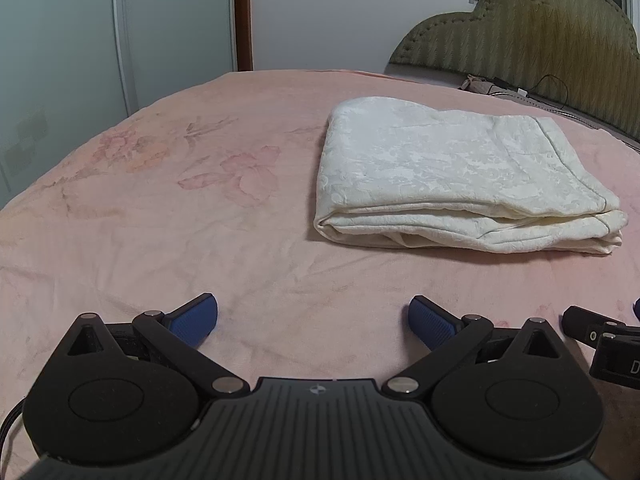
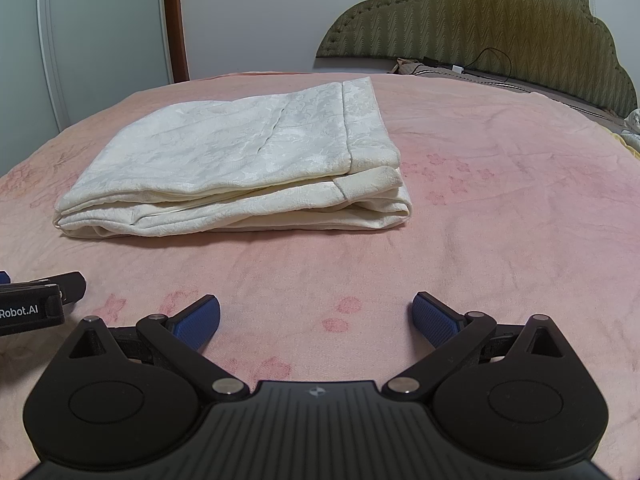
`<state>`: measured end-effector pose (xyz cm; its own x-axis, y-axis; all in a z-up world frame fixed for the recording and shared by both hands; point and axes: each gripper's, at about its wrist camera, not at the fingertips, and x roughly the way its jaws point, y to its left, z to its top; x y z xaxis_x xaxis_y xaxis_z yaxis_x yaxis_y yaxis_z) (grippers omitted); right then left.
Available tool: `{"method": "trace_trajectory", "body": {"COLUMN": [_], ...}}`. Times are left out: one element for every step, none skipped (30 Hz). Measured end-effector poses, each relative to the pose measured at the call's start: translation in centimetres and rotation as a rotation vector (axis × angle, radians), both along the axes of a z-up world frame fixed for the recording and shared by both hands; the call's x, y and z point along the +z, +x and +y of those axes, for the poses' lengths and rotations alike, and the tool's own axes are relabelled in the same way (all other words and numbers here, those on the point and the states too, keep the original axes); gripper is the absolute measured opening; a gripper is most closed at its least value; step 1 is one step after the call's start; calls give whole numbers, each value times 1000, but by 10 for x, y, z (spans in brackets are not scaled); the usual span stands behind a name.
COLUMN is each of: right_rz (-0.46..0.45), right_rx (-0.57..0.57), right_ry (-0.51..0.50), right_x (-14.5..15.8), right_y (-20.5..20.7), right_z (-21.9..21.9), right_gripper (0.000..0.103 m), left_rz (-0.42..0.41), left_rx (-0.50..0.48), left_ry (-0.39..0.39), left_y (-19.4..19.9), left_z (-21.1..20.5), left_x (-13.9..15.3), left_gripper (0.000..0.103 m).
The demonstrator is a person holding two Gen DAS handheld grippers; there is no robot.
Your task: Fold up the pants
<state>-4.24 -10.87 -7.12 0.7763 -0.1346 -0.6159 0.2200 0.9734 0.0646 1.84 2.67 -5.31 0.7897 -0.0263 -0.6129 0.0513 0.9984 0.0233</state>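
Note:
The cream-white pants (image 1: 452,172) lie folded in a flat stack on the pink bedspread (image 1: 180,220), ahead and to the right in the left wrist view. They also show in the right wrist view (image 2: 240,160), ahead and to the left. My left gripper (image 1: 313,318) is open and empty, low over the bedspread, well short of the pants. My right gripper (image 2: 316,318) is open and empty, also short of the pants. Each gripper shows at the edge of the other's view: the right one (image 1: 608,340) and the left one (image 2: 36,300).
An olive padded headboard (image 2: 480,20) stands at the back right, with a black cable and charger (image 2: 472,66) on the bed's far edge. A white wardrobe (image 1: 80,40) and a brown door frame (image 1: 243,16) stand beyond the bed at left.

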Motion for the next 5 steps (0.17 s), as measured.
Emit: {"method": "trace_trajectory", "body": {"right_rz": [0,0,0,0,0], "right_rx": [0,0,0,0,0], "right_ry": [0,0,0,0,0], "right_x": [0,0,0,0,0], "right_y": [0,0,0,0,0], "right_z": [0,0,0,0,0], "right_gripper": [103,103,103,103,103], "left_rz": [0,0,0,0,0], "left_rx": [0,0,0,0,0], "left_ry": [0,0,1,1,0], "left_y": [0,0,0,0,0], "left_z": [-1,-1,-1,-1,-1], "left_x": [0,0,0,0,0], "left_gripper": [103,103,103,103,103]}}
